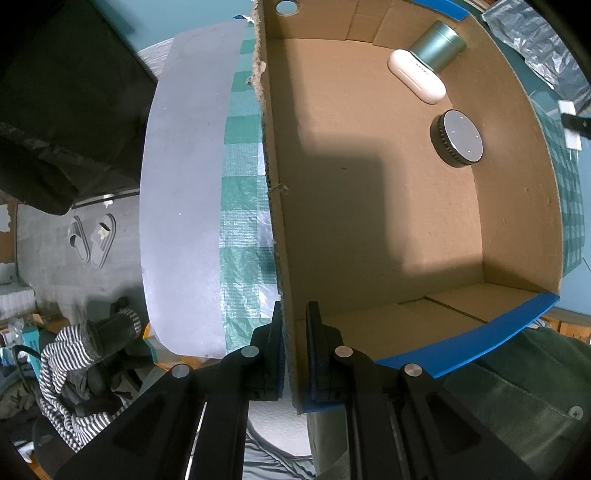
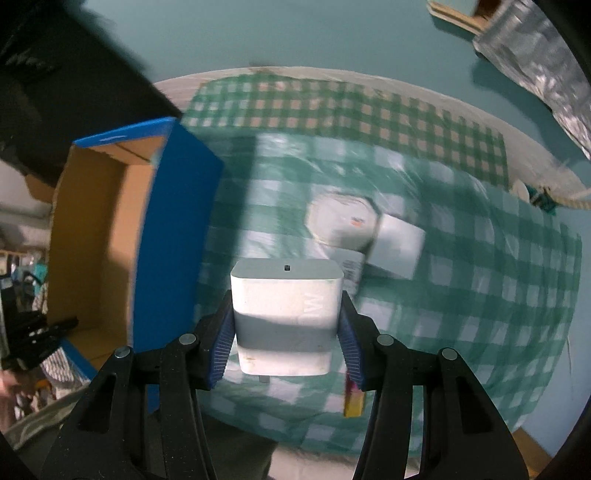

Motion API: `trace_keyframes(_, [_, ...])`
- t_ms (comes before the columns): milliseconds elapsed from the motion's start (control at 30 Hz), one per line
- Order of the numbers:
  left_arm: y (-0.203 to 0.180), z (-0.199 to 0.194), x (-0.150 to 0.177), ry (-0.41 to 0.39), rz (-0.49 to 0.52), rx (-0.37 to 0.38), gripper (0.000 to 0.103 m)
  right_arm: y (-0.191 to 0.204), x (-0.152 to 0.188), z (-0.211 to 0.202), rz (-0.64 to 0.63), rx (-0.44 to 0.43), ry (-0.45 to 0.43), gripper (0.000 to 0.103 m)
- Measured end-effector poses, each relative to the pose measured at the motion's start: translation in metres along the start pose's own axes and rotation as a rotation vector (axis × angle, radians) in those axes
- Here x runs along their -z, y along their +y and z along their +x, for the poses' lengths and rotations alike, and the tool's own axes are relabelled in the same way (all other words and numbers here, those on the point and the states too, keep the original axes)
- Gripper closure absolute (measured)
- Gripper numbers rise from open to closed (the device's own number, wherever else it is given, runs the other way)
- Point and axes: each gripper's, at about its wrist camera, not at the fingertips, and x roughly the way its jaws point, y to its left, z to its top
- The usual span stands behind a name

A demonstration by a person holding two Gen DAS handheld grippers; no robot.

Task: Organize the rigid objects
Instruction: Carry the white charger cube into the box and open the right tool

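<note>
Home, lived-in room. Table (image 1: 177, 184) with green checked cloth (image 2: 461, 295) set against teal wall (image 2: 295, 33). Pair of grey slippers (image 1: 92, 240) on grey tiled floor (image 1: 48, 236) beside it. Striped clothing (image 1: 70, 376) heaped over dark chair. Dark garment (image 1: 55, 110) hanging at left. Cardboard box (image 1: 369, 221) with blue outside on table, small household items inside.
</note>
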Motion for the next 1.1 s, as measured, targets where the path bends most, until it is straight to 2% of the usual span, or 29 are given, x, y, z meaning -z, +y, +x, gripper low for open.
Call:
trace_keyframes(500, [0.0,-0.001,-0.002,-0.002,0.0,0.002,0.093,0.093,-0.025,-0.016,-0.186,-0.095,-0.04,0.052])
trace_keyframes(833, [0.0,-0.001,-0.003,-0.004,0.001,0.002,0.093,0.154,-0.023,0.014,-0.336,-0.115,0.03,0.052])
trace_keyframes(1100, [0.0,-0.001,-0.005,-0.003,0.002,-0.003,0.093,0.174,-0.009,0.052,-0.437,-0.081,0.11,0.052])
